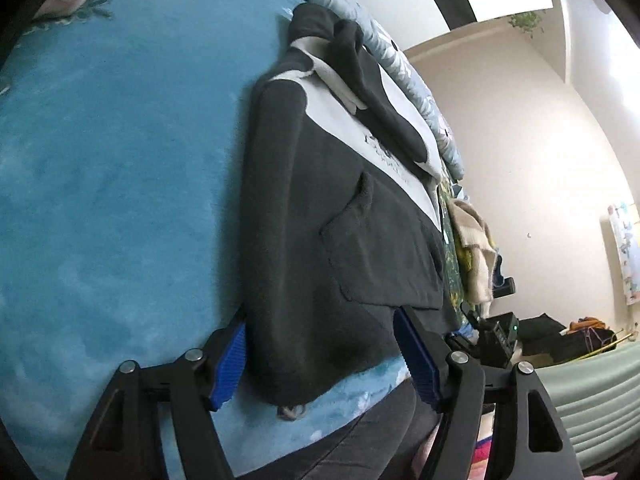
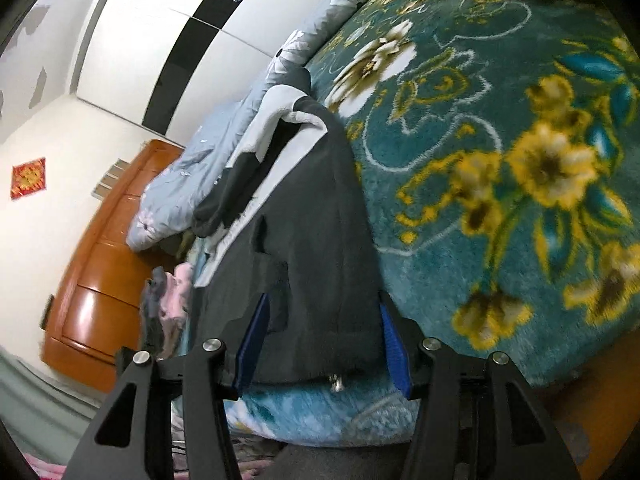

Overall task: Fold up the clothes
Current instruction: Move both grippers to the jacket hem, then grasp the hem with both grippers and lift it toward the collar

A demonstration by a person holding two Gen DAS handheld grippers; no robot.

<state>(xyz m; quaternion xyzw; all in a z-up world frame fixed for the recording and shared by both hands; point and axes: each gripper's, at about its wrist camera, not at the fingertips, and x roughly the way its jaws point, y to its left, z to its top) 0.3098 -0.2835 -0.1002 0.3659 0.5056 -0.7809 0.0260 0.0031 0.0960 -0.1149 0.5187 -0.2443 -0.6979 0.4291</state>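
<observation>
A dark grey and white hooded jacket (image 1: 320,208) lies flat on a teal blanket (image 1: 120,180), its sleeves folded in and its hem toward me. My left gripper (image 1: 320,356) is open, its blue pads (image 1: 230,364) on either side of the hem's left part. In the right wrist view the same jacket (image 2: 308,248) stretches away from me. My right gripper (image 2: 322,344) is open too, straddling the hem's right part near the bed edge. Nothing is pinched by either gripper.
A light blue flowered quilt (image 2: 208,152) is bunched past the jacket's hood. Beige and yellow clothes (image 1: 476,256) are piled at the far right, pink and grey ones (image 2: 168,296) at the left. An orange wooden headboard (image 2: 108,280) stands behind. The floral blanket (image 2: 500,160) spreads to the right.
</observation>
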